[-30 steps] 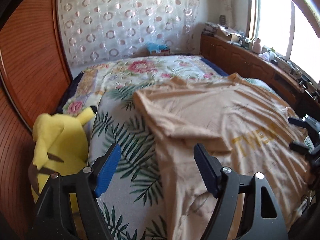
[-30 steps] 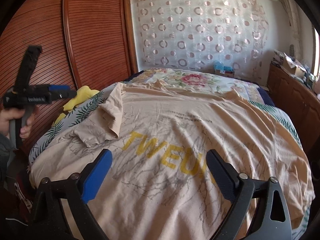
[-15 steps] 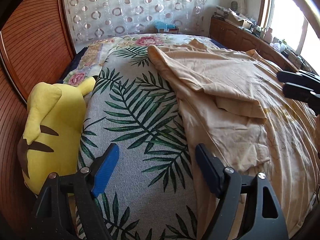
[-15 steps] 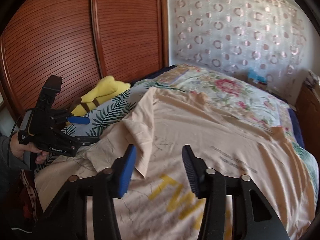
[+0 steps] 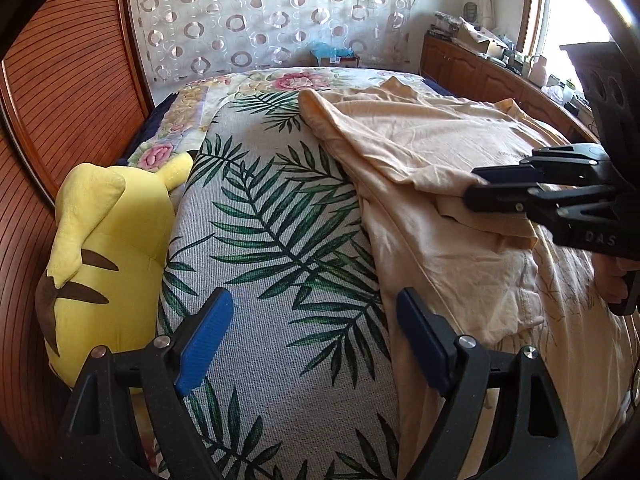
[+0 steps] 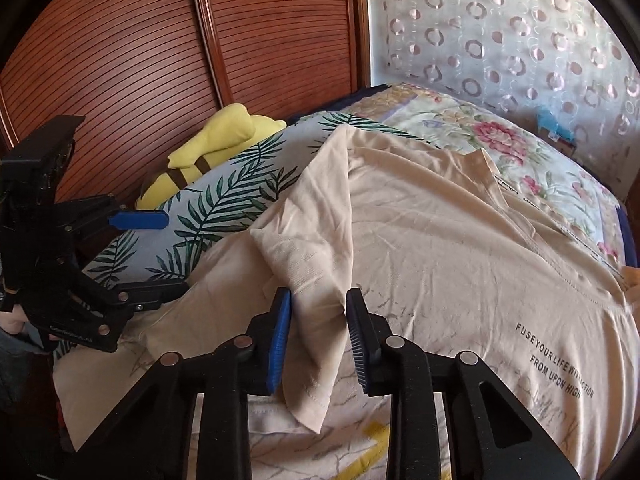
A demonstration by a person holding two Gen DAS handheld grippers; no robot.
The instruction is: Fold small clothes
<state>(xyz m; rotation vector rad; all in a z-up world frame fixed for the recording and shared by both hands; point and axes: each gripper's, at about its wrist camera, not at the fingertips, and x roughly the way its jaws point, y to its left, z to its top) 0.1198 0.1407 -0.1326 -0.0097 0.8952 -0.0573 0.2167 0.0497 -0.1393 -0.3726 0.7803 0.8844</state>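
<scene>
A beige T-shirt with yellow and black print lies spread over the bed. Its left sleeve is folded inward over the body. My right gripper straddles the tip of that sleeve. Its jaws are closing, the blue pads stand close on either side, and the cloth between them still looks flat. My left gripper hangs open over the palm-leaf bedcover, just left of the shirt's edge, with nothing between its fingers.
A yellow plush toy lies along the bed's left side against the slatted wooden wardrobe doors. A floral quilt covers the head of the bed. A cluttered wooden cabinet runs under the window at right.
My right gripper swept left across the shirt to the folded sleeve, and its jaws narrowed around it. My left gripper dropped and swung left off the shirt over the leaf cover, then held still.
</scene>
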